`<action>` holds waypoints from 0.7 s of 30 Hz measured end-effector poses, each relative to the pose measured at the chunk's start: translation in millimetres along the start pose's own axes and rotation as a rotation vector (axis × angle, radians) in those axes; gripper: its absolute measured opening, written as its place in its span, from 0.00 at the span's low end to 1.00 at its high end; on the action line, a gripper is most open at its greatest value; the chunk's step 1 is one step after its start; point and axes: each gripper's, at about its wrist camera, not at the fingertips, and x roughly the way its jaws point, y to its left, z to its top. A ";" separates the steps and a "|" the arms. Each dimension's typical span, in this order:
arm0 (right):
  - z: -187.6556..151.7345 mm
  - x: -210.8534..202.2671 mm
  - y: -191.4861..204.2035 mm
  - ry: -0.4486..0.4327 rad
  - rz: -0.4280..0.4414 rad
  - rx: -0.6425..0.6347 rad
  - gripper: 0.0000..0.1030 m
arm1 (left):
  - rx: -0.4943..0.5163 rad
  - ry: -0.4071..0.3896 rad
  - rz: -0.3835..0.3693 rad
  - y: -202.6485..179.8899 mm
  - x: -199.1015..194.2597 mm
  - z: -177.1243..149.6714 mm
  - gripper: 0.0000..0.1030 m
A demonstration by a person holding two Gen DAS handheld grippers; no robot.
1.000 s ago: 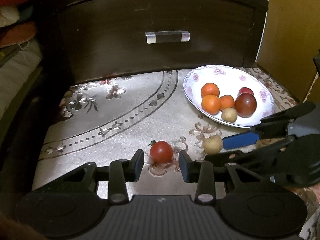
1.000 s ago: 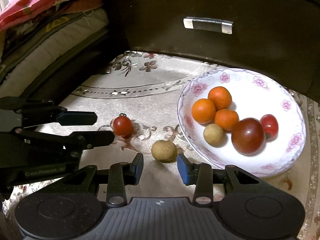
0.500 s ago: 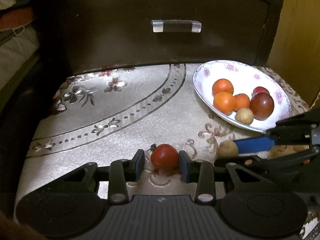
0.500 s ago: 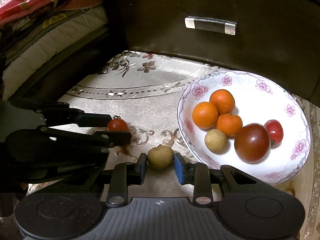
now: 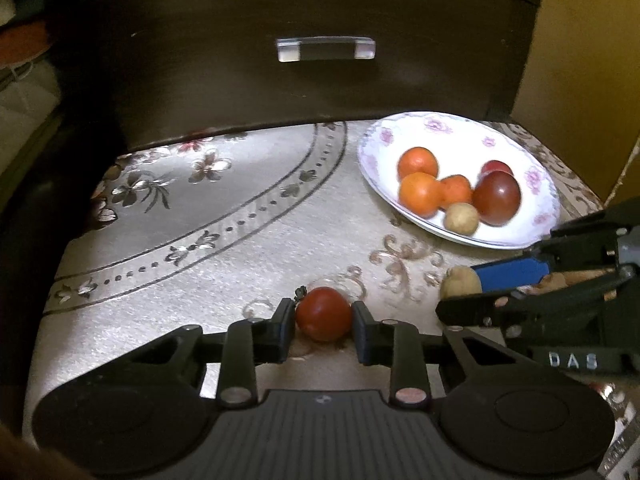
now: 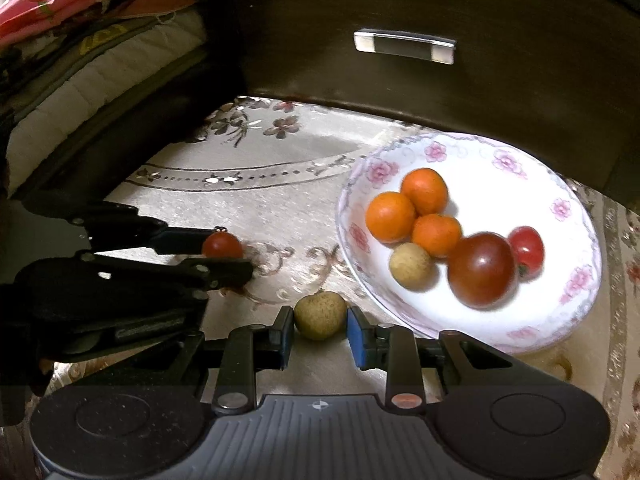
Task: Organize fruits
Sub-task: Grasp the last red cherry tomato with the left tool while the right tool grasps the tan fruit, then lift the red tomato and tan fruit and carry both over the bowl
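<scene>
- The left gripper point(image 5: 323, 314) has been closing in over the last second: its fingers were standing apart short of the red cherry tomato point(image 5: 323, 313), and now both pads are sitting against the fruit's sides — clamped on it, as far as the left wrist view is showing.
- The right gripper point(image 6: 320, 326) has been doing the same with the tan longan point(image 6: 320, 316); its blue pads, wide apart a second ago, are now pressing the fruit from either side, though a sliver of gap on the right pad is hard to rule out.
- Both fruits are resting on the embroidered cloth point(image 5: 248, 236), so I judge that the grasping step is finishing and the lift is not yet begun.
- That is meaning, for the task, that the last two loose fruits are about to be carried together to the floral plate point(image 6: 568, 184).
- The tomato is looking glossy and round, with a small dark stem poking out on its upper left; it is lying near the front of the cloth, well apart from the plate.
- The longan is looking dull and matte, slightly lumpy — it is lying just beside the plate's near rim.
- The plate is already holding three oranges point(image 6: 390, 216), another longan, a large dark tomato point(image 6: 482, 269) and a small red one, all crowded towards one side.
- A dark drawer front point(image 5: 320, 8) with a clear handle is standing behind everything.
</scene>
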 end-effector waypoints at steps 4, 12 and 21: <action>-5.5 -8.2 -4.7 0.012 -0.017 0.016 0.25 | 0.029 0.014 -0.027 -8.9 -10.4 -5.1 0.35; -29.1 -33.9 -8.5 0.050 -0.049 0.017 0.25 | 0.086 0.057 -0.076 -37.7 -39.1 -28.6 0.35; -60.4 -63.2 -6.2 0.086 -0.087 0.032 0.25 | 0.112 0.103 -0.062 -64.1 -57.6 -51.1 0.35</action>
